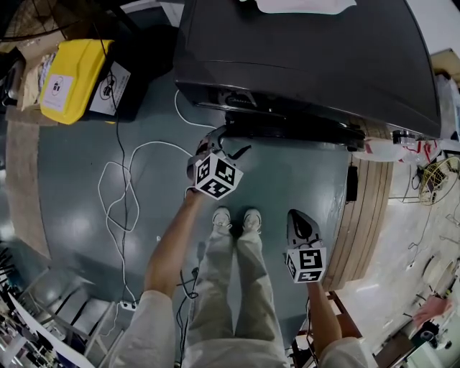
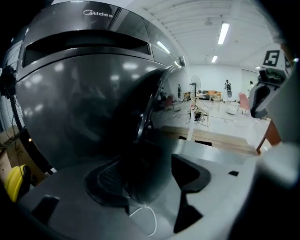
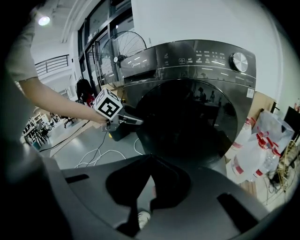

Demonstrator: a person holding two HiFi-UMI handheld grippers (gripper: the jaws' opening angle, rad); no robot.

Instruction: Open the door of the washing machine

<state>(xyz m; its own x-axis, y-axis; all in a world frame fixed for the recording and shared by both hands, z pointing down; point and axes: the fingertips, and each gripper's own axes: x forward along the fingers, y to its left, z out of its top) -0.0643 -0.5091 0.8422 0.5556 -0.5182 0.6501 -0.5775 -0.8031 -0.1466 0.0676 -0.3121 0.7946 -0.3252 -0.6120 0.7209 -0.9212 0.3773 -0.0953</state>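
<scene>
Left gripper [image 2: 145, 183] grabs the washing machine [image 1: 309, 57] door [image 3: 187, 122].

The big dark machine stands right in front of the person, and its round door is on the front. The left gripper's jaws are clamped on the door's left edge. The word "Midea" [image 2: 98, 13] is at the top of the machine. The panel has tiny signs and a round knob [image 3: 239, 61], but the signs are too small to read. The right gripper [image 3: 147, 161] hangs low, well apart from the machine, with its jaws together and nothing between them. A yellow box [image 1: 72, 79] with black-and-white stickers sits on the floor at the left.
</scene>
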